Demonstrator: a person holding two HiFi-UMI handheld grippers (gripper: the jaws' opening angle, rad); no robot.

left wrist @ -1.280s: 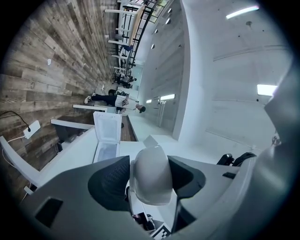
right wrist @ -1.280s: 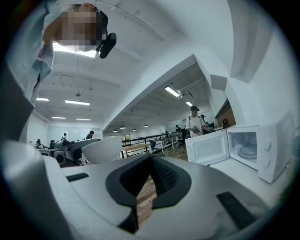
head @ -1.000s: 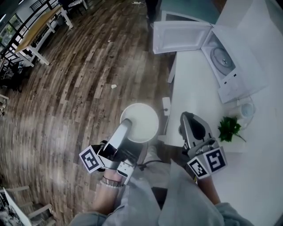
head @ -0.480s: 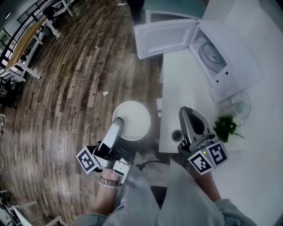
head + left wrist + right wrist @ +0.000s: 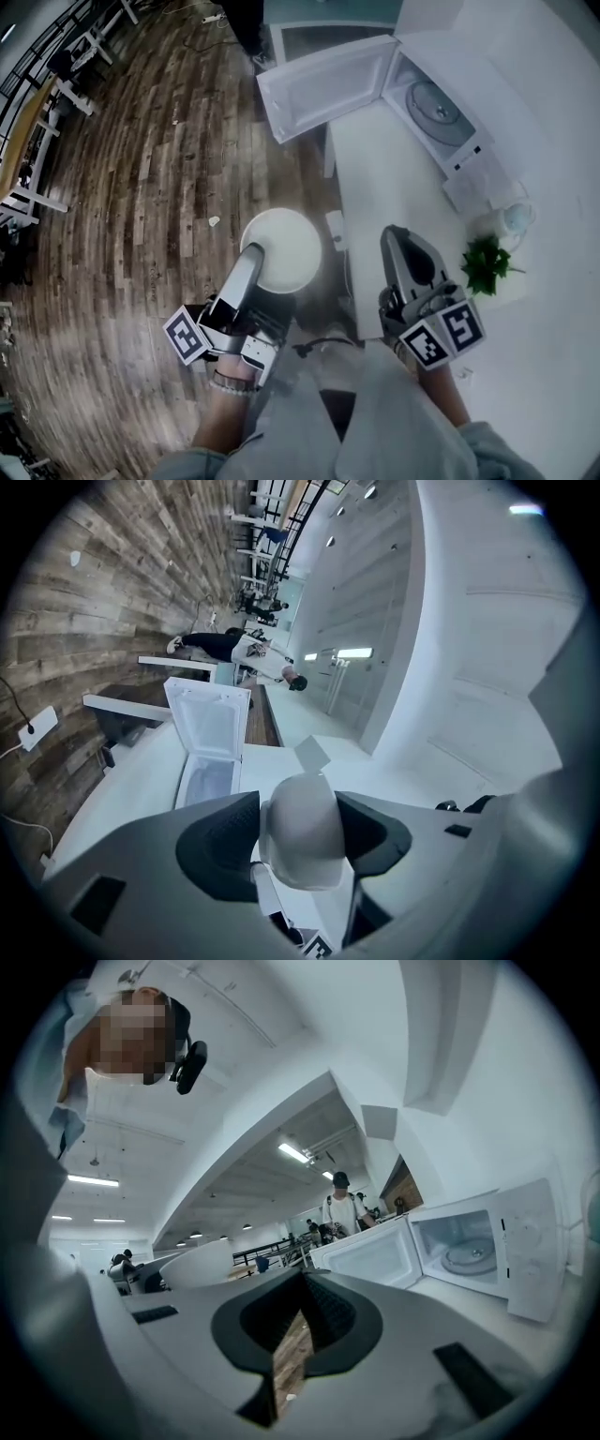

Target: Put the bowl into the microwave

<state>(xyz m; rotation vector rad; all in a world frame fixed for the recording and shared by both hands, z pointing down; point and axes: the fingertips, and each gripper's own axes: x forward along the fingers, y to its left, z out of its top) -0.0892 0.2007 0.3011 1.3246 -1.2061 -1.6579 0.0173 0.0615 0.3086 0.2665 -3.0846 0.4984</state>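
In the head view a white bowl (image 5: 286, 246) hangs over the wooden floor, left of the counter. My left gripper (image 5: 251, 255) is shut on its near rim. From the left gripper view the bowl (image 5: 302, 850) sits upright between the two dark pads. The white microwave (image 5: 441, 103) stands on the counter ahead, its door (image 5: 323, 86) swung wide open to the left and the glass turntable showing inside. My right gripper (image 5: 398, 242) is held over the counter's near edge, shut and with nothing in it. Its own view shows the shut right gripper (image 5: 302, 1283), with the open microwave (image 5: 464, 1246) to its right.
The white counter (image 5: 394, 187) runs along the right. On it are a small potted plant (image 5: 487, 261) and a clear glass vessel (image 5: 514, 217). A small white block (image 5: 336, 225) is at the counter's left edge. Wooden floor (image 5: 169, 187) spreads to the left. People stand far off.
The microwave and counter have slid left and nearer in the head view. The left gripper still holds the bowl in much the same place; the right gripper stays shut.
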